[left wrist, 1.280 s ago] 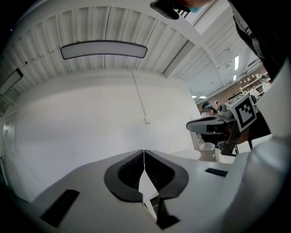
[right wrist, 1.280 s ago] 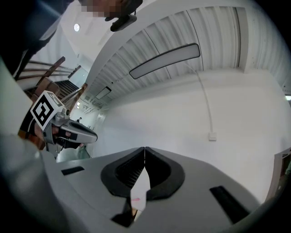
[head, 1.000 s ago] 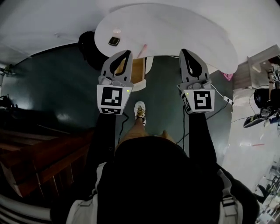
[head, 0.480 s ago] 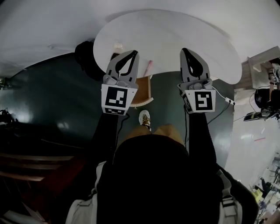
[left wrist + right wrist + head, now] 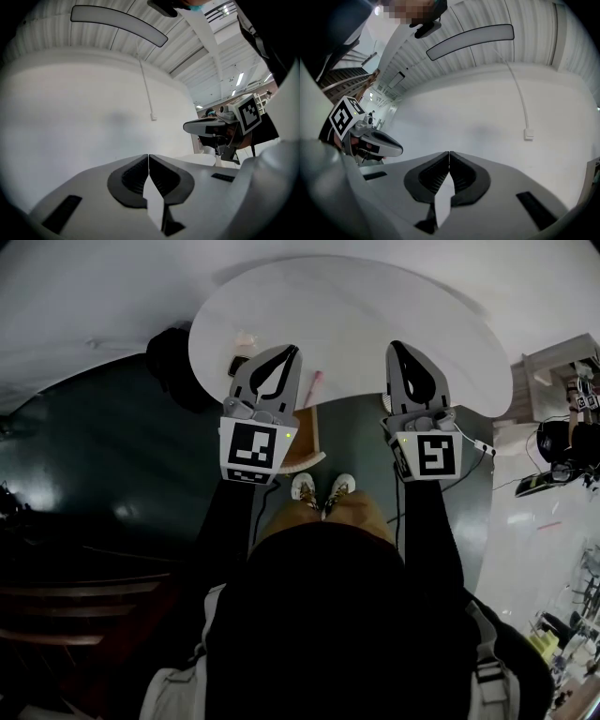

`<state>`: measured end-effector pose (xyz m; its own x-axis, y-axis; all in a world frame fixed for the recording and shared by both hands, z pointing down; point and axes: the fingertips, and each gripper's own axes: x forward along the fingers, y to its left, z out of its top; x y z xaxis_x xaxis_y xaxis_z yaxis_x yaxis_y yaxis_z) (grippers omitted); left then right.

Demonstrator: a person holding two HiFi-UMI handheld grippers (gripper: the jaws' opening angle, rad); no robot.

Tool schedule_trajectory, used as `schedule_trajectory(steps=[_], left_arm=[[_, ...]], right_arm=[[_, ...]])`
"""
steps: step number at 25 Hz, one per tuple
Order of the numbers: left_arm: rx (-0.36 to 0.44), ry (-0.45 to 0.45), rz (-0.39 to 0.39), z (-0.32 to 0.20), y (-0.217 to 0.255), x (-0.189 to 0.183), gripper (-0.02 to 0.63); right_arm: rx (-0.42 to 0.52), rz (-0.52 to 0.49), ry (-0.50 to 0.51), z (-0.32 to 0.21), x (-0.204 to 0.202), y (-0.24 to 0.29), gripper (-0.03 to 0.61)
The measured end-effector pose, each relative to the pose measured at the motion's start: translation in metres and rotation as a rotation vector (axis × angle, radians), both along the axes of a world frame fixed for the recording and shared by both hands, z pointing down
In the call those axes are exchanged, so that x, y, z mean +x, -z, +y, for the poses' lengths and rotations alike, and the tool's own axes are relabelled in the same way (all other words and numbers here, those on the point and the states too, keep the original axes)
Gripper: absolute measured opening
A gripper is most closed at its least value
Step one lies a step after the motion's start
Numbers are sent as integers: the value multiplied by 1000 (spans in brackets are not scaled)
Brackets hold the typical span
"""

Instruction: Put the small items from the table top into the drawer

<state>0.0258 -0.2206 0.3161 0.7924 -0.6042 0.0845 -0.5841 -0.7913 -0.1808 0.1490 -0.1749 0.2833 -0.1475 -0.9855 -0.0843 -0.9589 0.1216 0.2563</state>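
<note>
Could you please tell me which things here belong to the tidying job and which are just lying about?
Job: table, wooden drawer, pink item, dark small item, pale small item.
Lying about: black object beside table, dark equipment at right.

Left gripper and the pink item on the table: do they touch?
Apart. In the left gripper view the left gripper is shut on nothing; the head view shows table between it and the pink item.

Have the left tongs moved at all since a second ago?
Yes. The left tongs have come forward: a second ago their tips only met the near edge of the white table; now they reach over its top.
</note>
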Motion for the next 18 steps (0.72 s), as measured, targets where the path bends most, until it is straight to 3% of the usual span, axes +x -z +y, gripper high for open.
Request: schedule_trajectory(steps=[10,14,18], left_arm=[[-26,14,-20,-3,-13,3,15],[-46,13,-69,-4,-25,6,15],[-139,-12,-150,-4,-63,15,17]], right_arm=[[-8,-7,4,-4,6,-5,26],[-17,-11,4,-6,8,-7,26],[-28,-17,0,-4,12,-13,26]])
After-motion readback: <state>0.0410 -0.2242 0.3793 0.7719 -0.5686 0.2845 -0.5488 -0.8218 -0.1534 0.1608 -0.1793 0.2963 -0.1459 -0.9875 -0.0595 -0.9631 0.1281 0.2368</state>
